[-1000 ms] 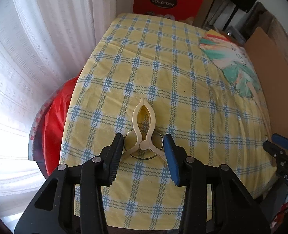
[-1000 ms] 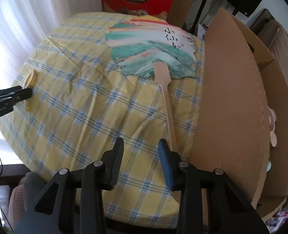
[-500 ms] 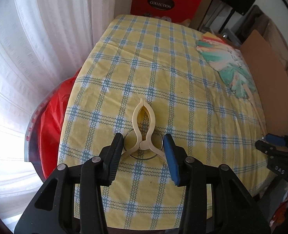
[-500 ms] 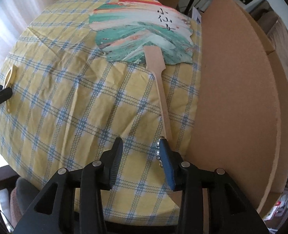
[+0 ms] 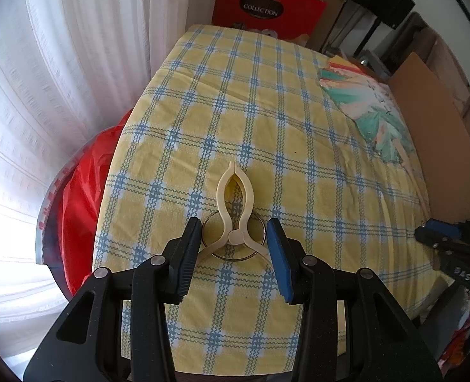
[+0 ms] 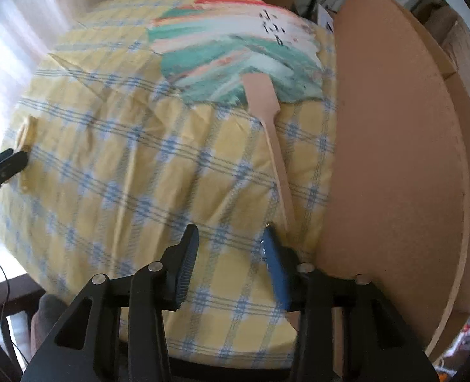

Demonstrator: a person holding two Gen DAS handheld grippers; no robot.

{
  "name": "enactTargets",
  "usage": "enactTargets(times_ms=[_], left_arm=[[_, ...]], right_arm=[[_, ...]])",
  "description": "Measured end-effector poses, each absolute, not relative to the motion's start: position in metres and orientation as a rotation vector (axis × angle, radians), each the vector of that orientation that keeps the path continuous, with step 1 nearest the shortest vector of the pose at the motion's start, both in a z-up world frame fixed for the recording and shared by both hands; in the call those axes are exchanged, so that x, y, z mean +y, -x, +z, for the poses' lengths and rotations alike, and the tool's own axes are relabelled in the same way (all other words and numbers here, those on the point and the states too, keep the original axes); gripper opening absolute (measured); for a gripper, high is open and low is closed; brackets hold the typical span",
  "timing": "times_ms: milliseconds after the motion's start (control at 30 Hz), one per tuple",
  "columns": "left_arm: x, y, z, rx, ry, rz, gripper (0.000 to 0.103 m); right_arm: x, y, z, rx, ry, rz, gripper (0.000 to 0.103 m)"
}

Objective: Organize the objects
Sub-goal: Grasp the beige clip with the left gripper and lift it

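A cream plastic clip (image 5: 236,210) with a metal ring (image 5: 233,238) lies on the yellow checked tablecloth (image 5: 254,117). My left gripper (image 5: 233,243) is open, its fingers either side of the clip's handle end. A paper fan (image 6: 235,51) with a wooden handle (image 6: 278,165) lies at the table's right side. My right gripper (image 6: 228,251) is open, just left of the handle's near end; its right finger (image 6: 274,265) is close to the handle. The fan also shows in the left wrist view (image 5: 368,111).
A cardboard box (image 6: 394,146) stands along the table's right edge. A red box (image 5: 266,9) stands behind the far end. White curtains (image 5: 60,63) and a red bag (image 5: 82,184) are on the left. The clip shows small in the right wrist view (image 6: 26,133).
My right gripper has moved back and to the left along the fan handle, and its view is blurred. My left gripper stays over the clip.
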State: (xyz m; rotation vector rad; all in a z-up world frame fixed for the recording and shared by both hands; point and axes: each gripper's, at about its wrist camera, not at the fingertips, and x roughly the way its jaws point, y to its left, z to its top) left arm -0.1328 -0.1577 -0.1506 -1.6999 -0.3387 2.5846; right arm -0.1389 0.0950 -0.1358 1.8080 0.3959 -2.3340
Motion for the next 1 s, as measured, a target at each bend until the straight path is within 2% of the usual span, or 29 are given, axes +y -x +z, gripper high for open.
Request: enactTargets(times_ms=[100, 200, 367, 633, 867, 1000], left_arm=[[-0.155, 0.132, -0.151, -0.307, 1.692, 2.588, 0.039], [-0.156, 0.131, -0.149, -0.386, 1.683, 2.538, 0.039], [-0.148, 0.126, -0.132, -0.411, 1.630, 2.524, 0.039], [-0.126, 0.121, -0.094, -0.507, 1.510, 2.434, 0.039], [-0.124, 0.115, -0.092, -0.847, 1.410, 2.235, 0.039], [-0.121, 0.115, -0.096, -0.989, 1.376, 2.142, 0.039]], right_arm=[[0.092, 0.129, -0.120, 0.376, -1.718, -2.355, 0.025], [0.088, 0.118, -0.101, 0.311, -1.639, -2.355, 0.025], [0.070, 0.104, -0.077, 0.246, -1.503, -2.342, 0.025], [0.046, 0.101, -0.083, 0.064, -1.411, -2.192, 0.031], [0.045, 0.089, -0.077, -0.072, -1.285, -2.186, 0.049], [0.054, 0.082, -0.074, -0.154, -1.214, -2.230, 0.050]])
